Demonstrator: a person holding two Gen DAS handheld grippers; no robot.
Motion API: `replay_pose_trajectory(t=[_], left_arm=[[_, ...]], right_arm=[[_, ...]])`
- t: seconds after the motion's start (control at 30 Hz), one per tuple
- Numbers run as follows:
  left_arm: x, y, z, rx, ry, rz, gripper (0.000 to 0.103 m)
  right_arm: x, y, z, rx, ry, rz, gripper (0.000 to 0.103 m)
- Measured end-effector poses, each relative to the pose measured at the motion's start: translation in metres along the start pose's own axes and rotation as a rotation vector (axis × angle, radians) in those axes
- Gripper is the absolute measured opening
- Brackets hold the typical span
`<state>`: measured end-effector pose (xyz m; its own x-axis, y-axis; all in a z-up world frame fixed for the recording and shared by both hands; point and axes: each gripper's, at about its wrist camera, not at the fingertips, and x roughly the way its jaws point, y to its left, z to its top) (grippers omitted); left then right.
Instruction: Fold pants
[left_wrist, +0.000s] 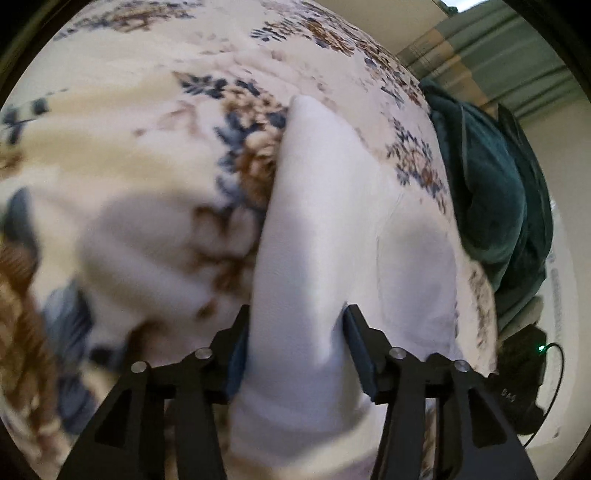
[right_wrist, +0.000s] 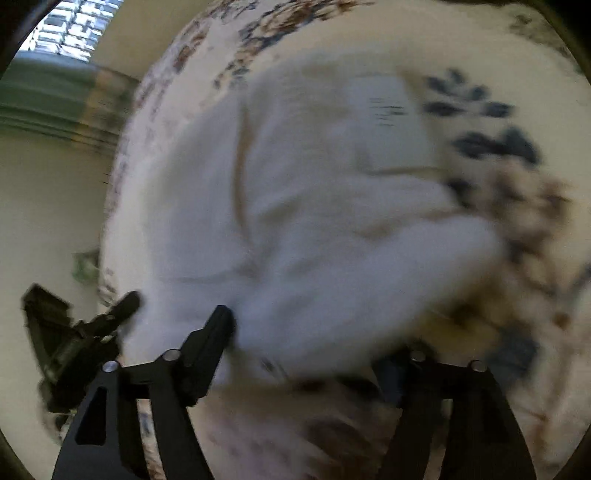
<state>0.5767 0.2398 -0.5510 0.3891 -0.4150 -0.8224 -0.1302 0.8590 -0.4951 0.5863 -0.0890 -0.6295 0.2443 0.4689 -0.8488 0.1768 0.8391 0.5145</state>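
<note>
Floral bedspread (left_wrist: 129, 155) bears rumpled white pants (left_wrist: 314, 221).

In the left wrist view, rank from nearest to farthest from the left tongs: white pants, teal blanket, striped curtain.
1. White pants: between the fingers of the left tongs, on the floral bedspread.
2. Teal blanket: heaped to the right, past the bed's edge.
3. Striped curtain: upper right, in the background.

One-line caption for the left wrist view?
Left hand-held gripper clasps a fold of white pants over a floral blanket.
</note>
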Motion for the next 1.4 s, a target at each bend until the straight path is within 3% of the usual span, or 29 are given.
replay_pose_trajectory(t=[0.07, 0.23, 0.37, 0.43, 0.47, 0.53, 0.63, 1.03, 1.4], left_arm=[[-0.007, 0.005, -0.011, 0.009, -0.005, 0.042, 0.056], [-0.015, 0.004, -0.020, 0.014, -0.005, 0.119, 0.057], [-0.036, -0.026, -0.021, 0.056, -0.011, 0.285, 0.059], [-0.051, -0.043, -0.024, 0.088, -0.032, 0.345, 0.071], [-0.062, -0.057, -0.027, 0.111, -0.042, 0.376, 0.086], [-0.076, -0.074, -0.032, 0.142, -0.046, 0.410, 0.097], [-0.107, -0.108, -0.043, 0.186, -0.066, 0.450, 0.097], [-0.236, -0.203, -0.091, 0.206, -0.205, 0.447, 0.097], [-0.389, -0.290, -0.172, 0.272, -0.367, 0.429, 0.097]], right_arm=[[-0.006, -0.006, -0.003, 0.012, 0.008, -0.047, 0.077], [-0.018, 0.009, 0.002, -0.017, 0.014, -0.224, 0.088], [-0.054, 0.037, 0.003, -0.110, -0.053, -0.403, 0.103], [-0.076, 0.053, 0.002, -0.150, -0.090, -0.459, 0.103], [-0.091, 0.063, 0.000, -0.174, -0.120, -0.483, 0.103], [-0.119, 0.074, 0.000, -0.200, -0.157, -0.510, 0.103], [-0.160, 0.089, -0.012, -0.229, -0.190, -0.515, 0.103], [-0.350, 0.144, -0.097, -0.323, -0.348, -0.478, 0.103], [-0.547, 0.201, -0.213, -0.444, -0.495, -0.440, 0.103]])
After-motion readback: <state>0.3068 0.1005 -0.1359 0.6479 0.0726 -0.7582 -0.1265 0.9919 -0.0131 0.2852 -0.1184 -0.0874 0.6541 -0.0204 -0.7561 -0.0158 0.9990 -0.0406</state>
